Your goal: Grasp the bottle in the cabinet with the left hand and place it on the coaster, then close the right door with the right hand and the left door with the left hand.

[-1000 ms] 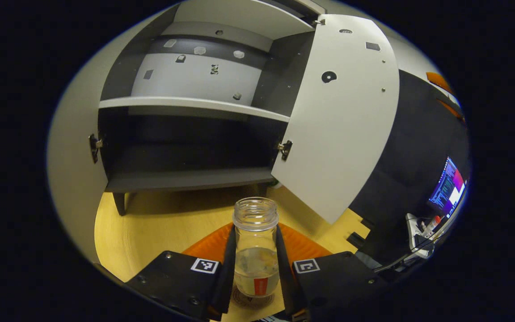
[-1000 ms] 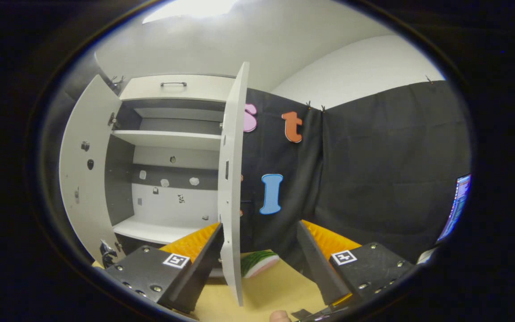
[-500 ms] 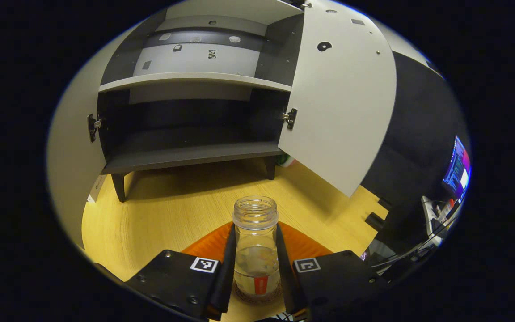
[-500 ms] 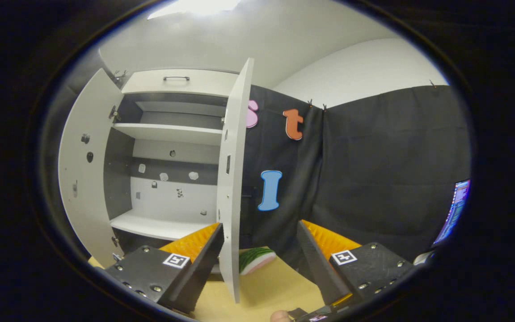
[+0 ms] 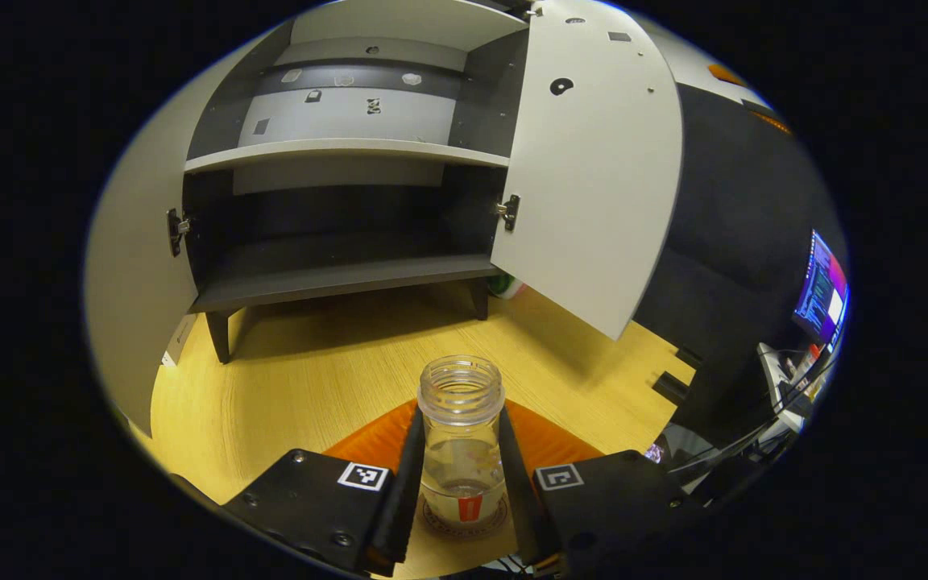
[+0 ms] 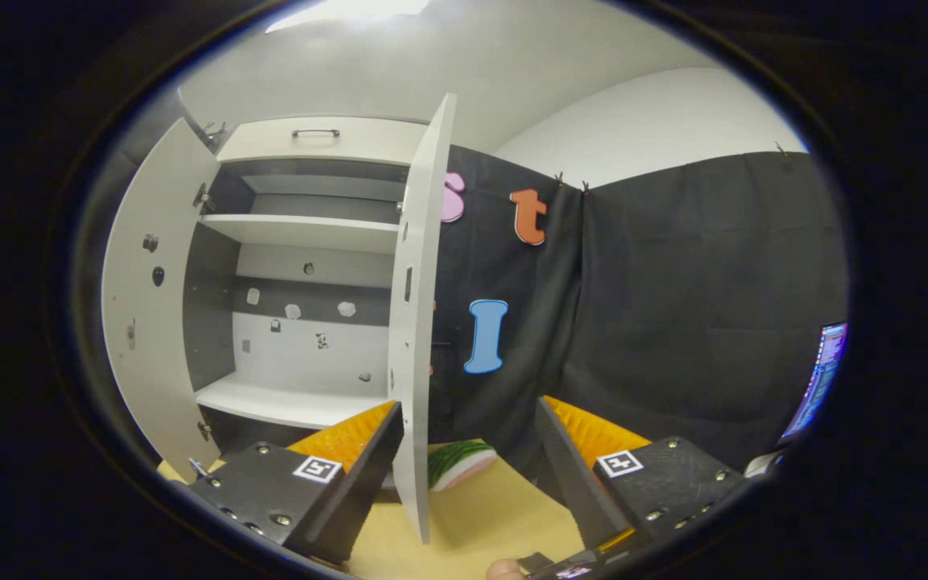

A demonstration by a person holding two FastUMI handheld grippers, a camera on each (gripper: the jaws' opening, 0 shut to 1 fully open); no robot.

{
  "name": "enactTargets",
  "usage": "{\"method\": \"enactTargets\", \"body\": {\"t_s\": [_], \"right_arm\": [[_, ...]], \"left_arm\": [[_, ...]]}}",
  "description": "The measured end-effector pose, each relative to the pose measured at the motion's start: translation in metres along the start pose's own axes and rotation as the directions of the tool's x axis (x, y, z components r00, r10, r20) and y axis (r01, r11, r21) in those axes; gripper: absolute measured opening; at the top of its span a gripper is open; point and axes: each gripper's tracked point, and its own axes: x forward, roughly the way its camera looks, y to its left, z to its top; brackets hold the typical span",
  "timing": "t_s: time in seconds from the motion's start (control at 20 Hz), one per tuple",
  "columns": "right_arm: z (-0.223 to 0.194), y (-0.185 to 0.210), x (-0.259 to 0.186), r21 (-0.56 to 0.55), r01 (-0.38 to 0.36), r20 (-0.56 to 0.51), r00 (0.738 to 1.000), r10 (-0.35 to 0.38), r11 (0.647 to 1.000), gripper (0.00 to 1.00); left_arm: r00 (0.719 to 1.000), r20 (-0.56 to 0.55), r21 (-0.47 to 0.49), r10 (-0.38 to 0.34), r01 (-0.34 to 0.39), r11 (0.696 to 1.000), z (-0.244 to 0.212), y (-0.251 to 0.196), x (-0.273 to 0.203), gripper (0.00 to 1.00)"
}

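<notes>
Bottle (image 5: 461, 451) first: a clear, uncapped bottle with a threaded neck stands upright between the fingers of the left tool (image 5: 461, 491), which close against its two sides and grasp it. A little clear liquid sits in its lower part, and a small red label shows near its base. Its bottom rests on the round woven coaster (image 5: 440, 522), whose edge shows around the base on the wooden table (image 5: 287, 387).

Beyond the bottle stands the cabinet (image 5: 343, 201), raised on short dark legs. Its lower compartment is dark with nothing visible inside; above it a pale shelf (image 5: 343, 151) carries no objects, and a few small stickers dot the back panel. Both doors stand open: the right door (image 5: 593, 177) swings out toward the camera, and the left door (image 5: 130, 266) lies along the left edge of the left gripper view. A monitor (image 5: 822, 290) glows far to the right.

In the right gripper view, the right tool (image 6: 468, 475) is spread wide and holds nothing. The right door's (image 6: 416, 322) edge stands between its fingers, nearer the left one; whether that finger touches it I cannot tell. A green and pink object (image 6: 456, 463) lies on the table behind the door.
</notes>
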Motion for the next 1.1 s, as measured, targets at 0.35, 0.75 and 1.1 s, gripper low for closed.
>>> {"method": "enactTargets", "body": {"t_s": [0.35,0.75,1.1], "right_arm": [[-0.007,0.011,0.005,0.008,-0.024,-0.010,1.000,0.024,1.000,0.99],[-0.009,0.005,0.008,0.014,-0.013,-0.013,1.000,0.013,1.000,0.99],[-0.012,0.003,0.016,0.020,-0.003,-0.017,1.000,0.003,1.000,0.99]], "left_arm": [[0.999,-0.036,0.029,-0.005,0.006,1.000,-0.008,-0.004,-0.013,0.52],[0.999,-0.050,0.057,0.012,-0.009,0.998,-0.003,-0.003,-0.028,0.77],[0.995,0.103,0.054,-0.008,0.002,0.999,0.074,-0.014,-0.057,0.94]]}}
